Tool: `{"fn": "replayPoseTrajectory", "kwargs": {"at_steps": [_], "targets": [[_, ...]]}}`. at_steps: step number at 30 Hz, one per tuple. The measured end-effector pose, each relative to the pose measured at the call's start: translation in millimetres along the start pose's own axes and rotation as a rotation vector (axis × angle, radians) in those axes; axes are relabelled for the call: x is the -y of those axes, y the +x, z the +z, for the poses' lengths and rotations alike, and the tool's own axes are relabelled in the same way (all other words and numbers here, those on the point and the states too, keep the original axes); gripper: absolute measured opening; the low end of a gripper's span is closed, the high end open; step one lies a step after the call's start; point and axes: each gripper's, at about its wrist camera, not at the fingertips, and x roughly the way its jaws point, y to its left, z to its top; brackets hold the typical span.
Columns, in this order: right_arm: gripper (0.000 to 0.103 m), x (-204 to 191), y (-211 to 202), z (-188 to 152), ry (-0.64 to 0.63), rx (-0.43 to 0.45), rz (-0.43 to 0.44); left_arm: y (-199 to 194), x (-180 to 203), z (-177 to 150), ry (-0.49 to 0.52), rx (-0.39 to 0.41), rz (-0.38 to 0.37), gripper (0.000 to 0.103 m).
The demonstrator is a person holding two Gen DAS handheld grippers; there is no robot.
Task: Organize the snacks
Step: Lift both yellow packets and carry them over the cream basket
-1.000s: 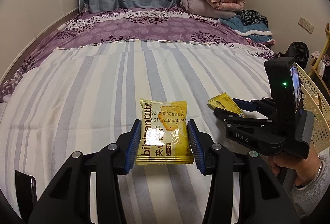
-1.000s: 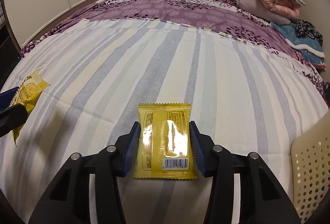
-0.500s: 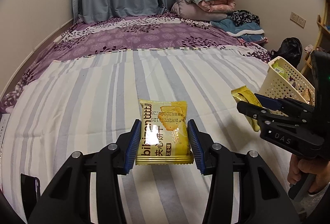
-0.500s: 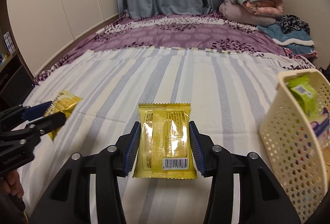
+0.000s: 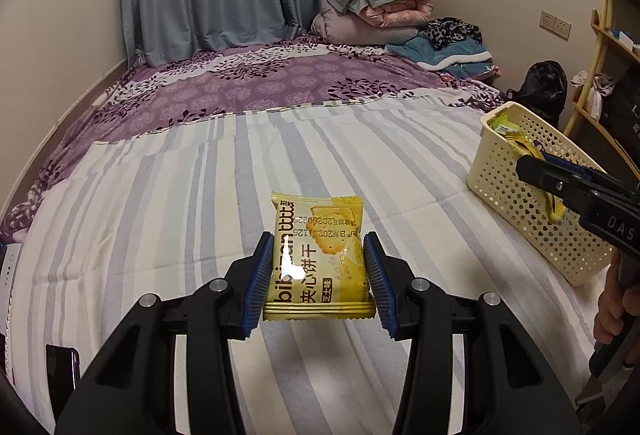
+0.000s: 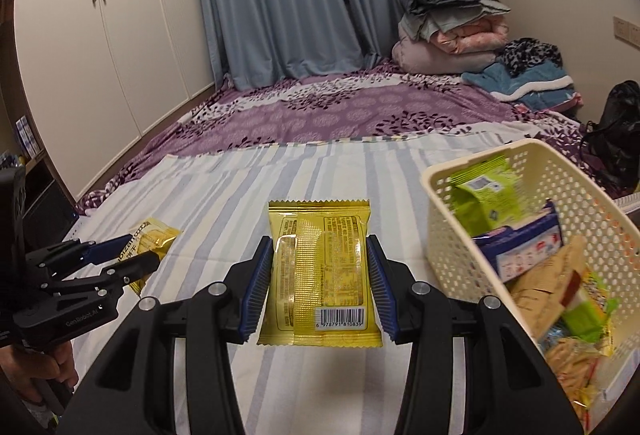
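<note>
Grippers both loaded above striped bed [image 5: 160, 235].
Left gripper [image 5: 318, 275] fingers clamp yellow foil biscuit packet [image 5: 318, 255]; right gripper [image 6: 318, 279] fingers clamp second yellow packet [image 6: 320, 271], barcode up, beside perforated cream plastic basket [image 6: 448, 235].

Dim warm indoor light; glare on packet [image 5: 292, 269]; fisheye bending, dark corners; slight blur.

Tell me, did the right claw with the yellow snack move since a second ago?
Yes. The right claw carried its yellow snack packet toward the cream basket, which barely showed at the right edge before and now fills that side.
</note>
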Motion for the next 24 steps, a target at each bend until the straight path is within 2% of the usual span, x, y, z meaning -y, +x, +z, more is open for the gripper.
{"fn": "replayPoseTrajectory", "kwargs": {"at_steps": [12,24], "targets": [[0.047,60.2,-46.7,-0.3,0.103,0.095,-0.123,-4.5,26.6,2.6,0.05,0.005,-0.02,0.047],[0.047,108.1,-68.4,-9.1,0.174,0.12,-0.216,0.0,52.4,6.4,0.097,-0.004,-0.046,0.047]]}}
